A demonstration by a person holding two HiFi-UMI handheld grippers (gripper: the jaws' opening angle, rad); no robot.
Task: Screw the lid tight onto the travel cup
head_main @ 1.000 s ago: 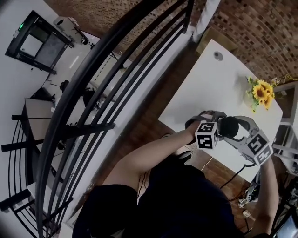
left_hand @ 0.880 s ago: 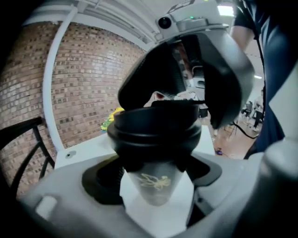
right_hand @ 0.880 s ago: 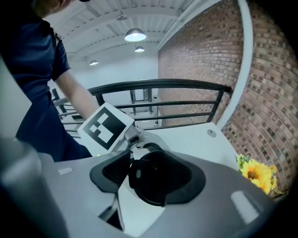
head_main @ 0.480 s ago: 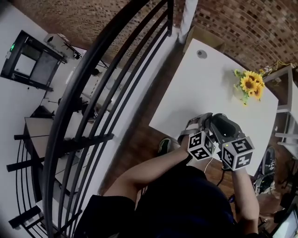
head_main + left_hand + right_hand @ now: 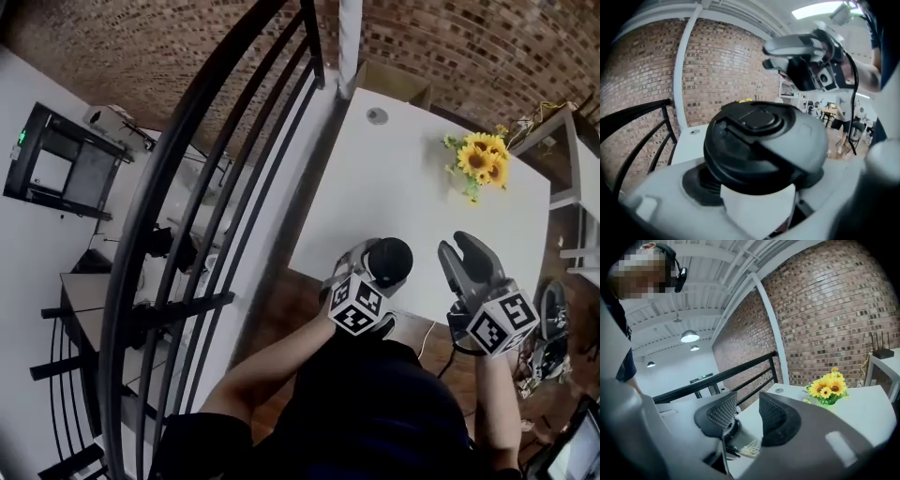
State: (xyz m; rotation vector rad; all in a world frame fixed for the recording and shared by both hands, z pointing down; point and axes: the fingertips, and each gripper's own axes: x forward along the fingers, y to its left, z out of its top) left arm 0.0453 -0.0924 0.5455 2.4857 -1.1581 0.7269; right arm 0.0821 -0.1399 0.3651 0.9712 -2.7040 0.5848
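The white tabletop, with sunflowers towards its far side, carries nothing of the task itself. The left hand-held gripper is clamped on the white body of the travel cup and holds it at the near edge of the tabletop; whether the base rests on the surface cannot be told. The right hand-held gripper stands beside the cup and apart from it. Its jaws have just been opening a little, and they show a narrow gap with nothing between them. The black lid sits on the mouth of the cup and appears squarely seated, though the thread is hidden. The step in hand is judged to be a pause in tightening, with the lid on but not gripped. The next move calls for the right jaws to spread wider than the lid, come over its rim, close on it and twist, while the left grip keeps the body from turning. How tight the lid already is cannot be judged.
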